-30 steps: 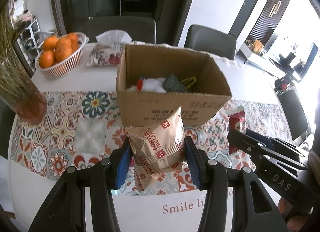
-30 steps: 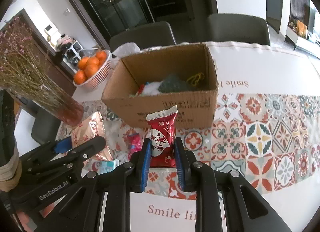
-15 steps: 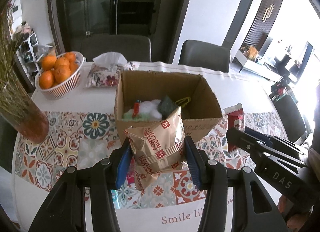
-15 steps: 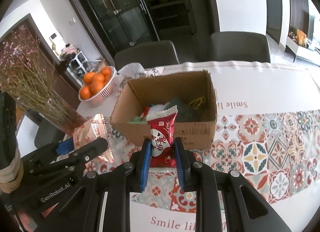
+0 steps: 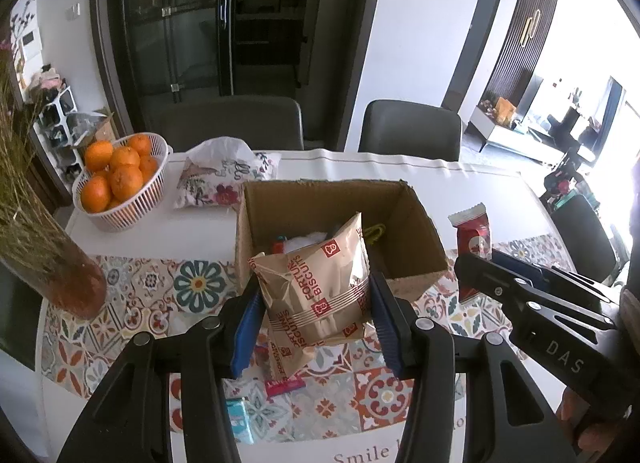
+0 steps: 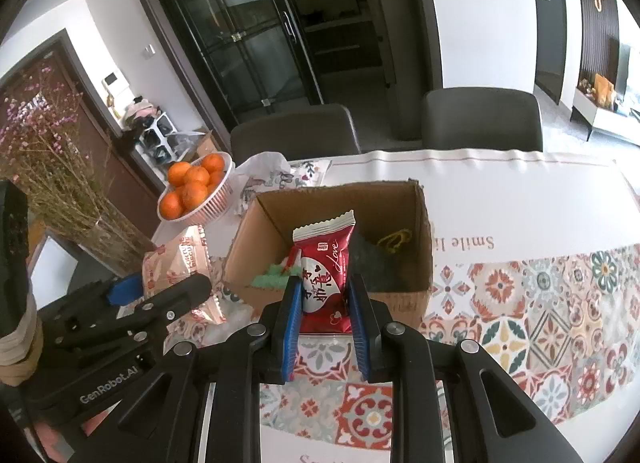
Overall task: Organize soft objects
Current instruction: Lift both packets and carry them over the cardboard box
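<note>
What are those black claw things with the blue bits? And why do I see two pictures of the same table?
Those claws are grabbers. A person holds one in each hand, and each has a little camera looking along its two fingers, so you get two pictures of one table.

In the left camera's picture, the left gripper squeezes a tan biscuit bag. In the right camera's picture, the right gripper squeezes a red snack packet. Both are held up in front of an open cardboard box, which already has some soft things inside.

Also on the table: a white basket of oranges, a floral tissue pack, a vase of dried flowers, and small packets on the patterned cloth.
</note>
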A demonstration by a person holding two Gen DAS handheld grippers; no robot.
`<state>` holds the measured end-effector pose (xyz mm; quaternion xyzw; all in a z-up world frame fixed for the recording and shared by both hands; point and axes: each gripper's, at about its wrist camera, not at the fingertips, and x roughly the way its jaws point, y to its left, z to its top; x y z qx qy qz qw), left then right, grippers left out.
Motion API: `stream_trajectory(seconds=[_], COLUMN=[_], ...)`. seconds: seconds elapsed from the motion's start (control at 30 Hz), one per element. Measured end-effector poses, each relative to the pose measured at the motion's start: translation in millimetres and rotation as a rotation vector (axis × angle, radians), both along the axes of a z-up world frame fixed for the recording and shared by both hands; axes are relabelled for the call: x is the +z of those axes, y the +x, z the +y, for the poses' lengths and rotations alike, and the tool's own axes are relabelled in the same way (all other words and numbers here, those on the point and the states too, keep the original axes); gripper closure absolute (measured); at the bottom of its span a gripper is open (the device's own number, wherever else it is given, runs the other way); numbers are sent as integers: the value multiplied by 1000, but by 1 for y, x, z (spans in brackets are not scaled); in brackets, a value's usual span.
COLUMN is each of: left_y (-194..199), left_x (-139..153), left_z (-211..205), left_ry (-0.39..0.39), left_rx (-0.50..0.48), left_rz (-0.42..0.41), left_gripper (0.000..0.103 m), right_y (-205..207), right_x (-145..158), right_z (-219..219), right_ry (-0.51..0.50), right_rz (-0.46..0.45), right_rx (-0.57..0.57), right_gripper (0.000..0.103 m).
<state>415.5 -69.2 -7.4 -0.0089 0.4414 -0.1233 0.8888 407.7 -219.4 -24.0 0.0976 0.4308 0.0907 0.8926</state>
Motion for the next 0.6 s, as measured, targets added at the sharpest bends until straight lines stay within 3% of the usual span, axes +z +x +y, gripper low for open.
stream_trajectory(seconds=[0.27,0.6], left_y=[17,42], left_x=[4,-6], left_z=[-3,-5], left_ry=[23,28], left_rx=[-6,-15], left_rz=[-12,29], left_gripper=[53,53], right_y=[16,41], right_x=[2,-2], right_z=[0,1], right_ry=[-14,-40], right_rz=[-3,20], right_rx=[5,4], right_gripper=[78,78])
